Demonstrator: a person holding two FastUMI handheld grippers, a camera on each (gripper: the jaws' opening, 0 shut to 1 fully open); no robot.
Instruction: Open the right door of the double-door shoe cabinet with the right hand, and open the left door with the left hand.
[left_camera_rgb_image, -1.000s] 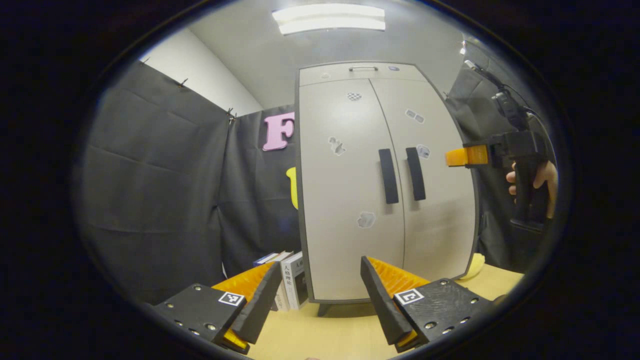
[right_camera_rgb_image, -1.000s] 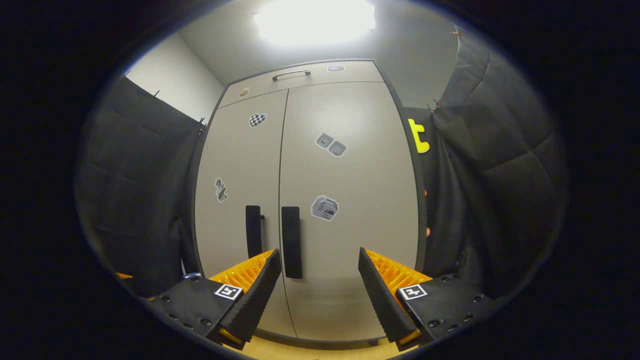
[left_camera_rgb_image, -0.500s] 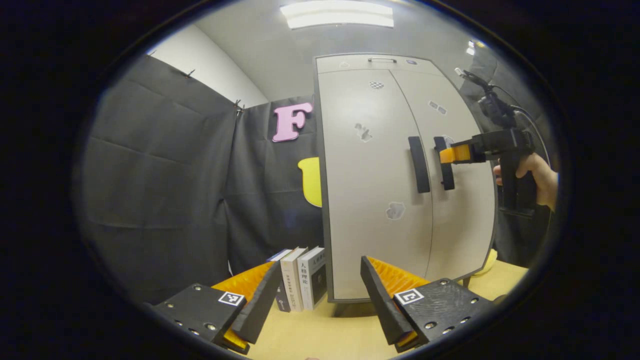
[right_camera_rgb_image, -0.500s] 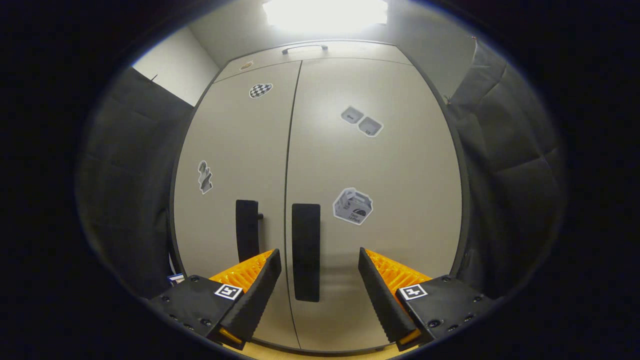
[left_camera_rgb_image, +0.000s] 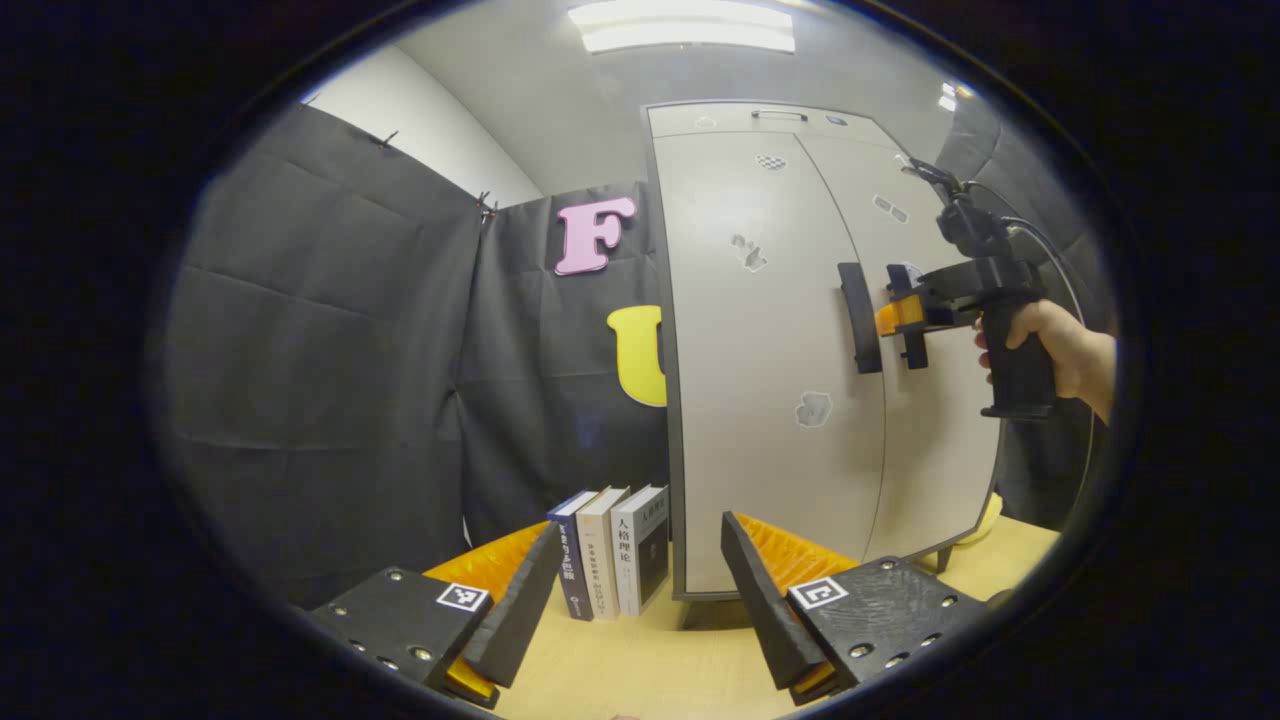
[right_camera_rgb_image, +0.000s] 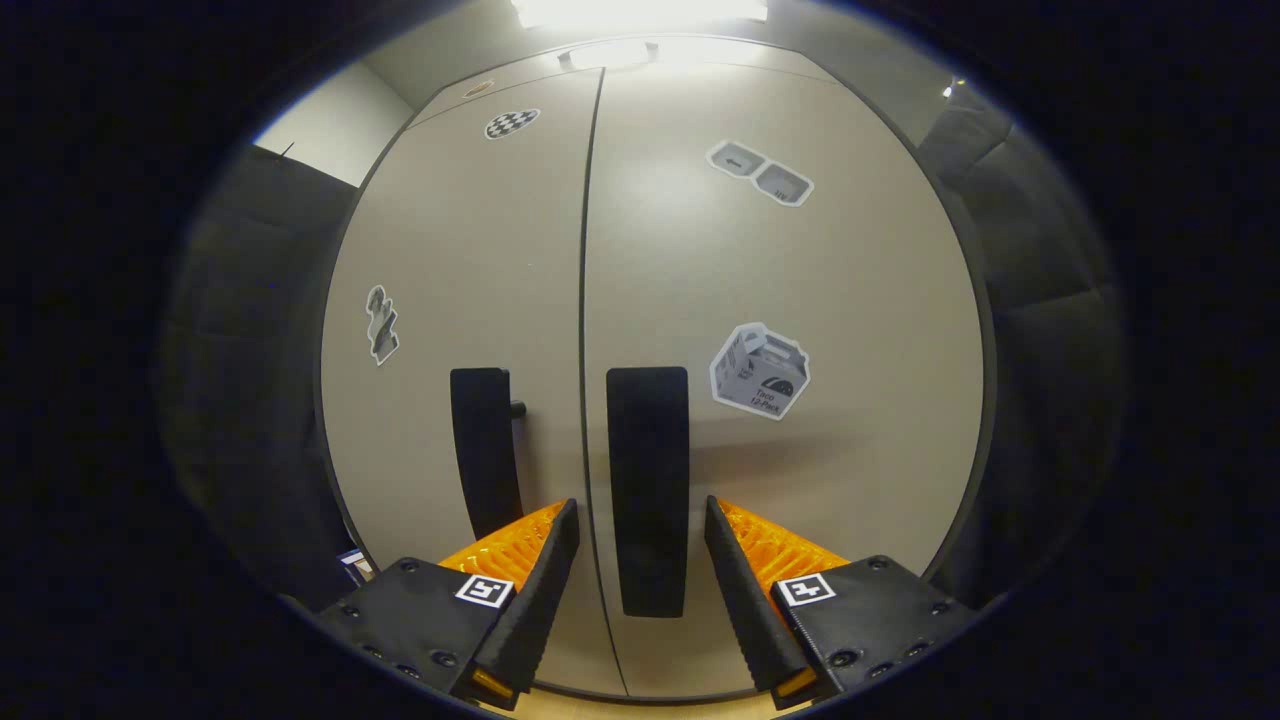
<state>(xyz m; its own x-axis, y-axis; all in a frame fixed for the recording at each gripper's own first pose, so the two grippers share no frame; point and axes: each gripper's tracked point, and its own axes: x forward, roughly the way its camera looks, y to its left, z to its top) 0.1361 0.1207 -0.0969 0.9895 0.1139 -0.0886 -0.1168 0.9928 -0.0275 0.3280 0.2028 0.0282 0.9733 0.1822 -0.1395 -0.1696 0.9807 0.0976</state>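
The grey double-door shoe cabinet (left_camera_rgb_image: 760, 400) stands on the table with both doors closed. In the right gripper view, my right gripper (right_camera_rgb_image: 641, 503) is open. Its fingers straddle the dark vertical handle of the right door (right_camera_rgb_image: 648, 440), with a narrow gap on each side. The left door handle (right_camera_rgb_image: 483, 450) is just to the left. In the left gripper view, a hand holds that right gripper (left_camera_rgb_image: 895, 315) at the right door's handle (left_camera_rgb_image: 912, 340), beside the left door's handle (left_camera_rgb_image: 860, 318). My left gripper (left_camera_rgb_image: 640, 525) is open and empty, low and well back from the cabinet's left front corner.
Three books (left_camera_rgb_image: 610, 550) stand upright on the wooden table (left_camera_rgb_image: 650, 680) against the cabinet's left side. Black cloth walls close in on the left and behind. A drawer with a metal handle (left_camera_rgb_image: 780, 115) tops the cabinet.
My right gripper has moved forward until its fingers straddle the right door handle, and the jaws have narrowed a little. The left gripper has shifted leftward, so the cabinet sits further right in its view.
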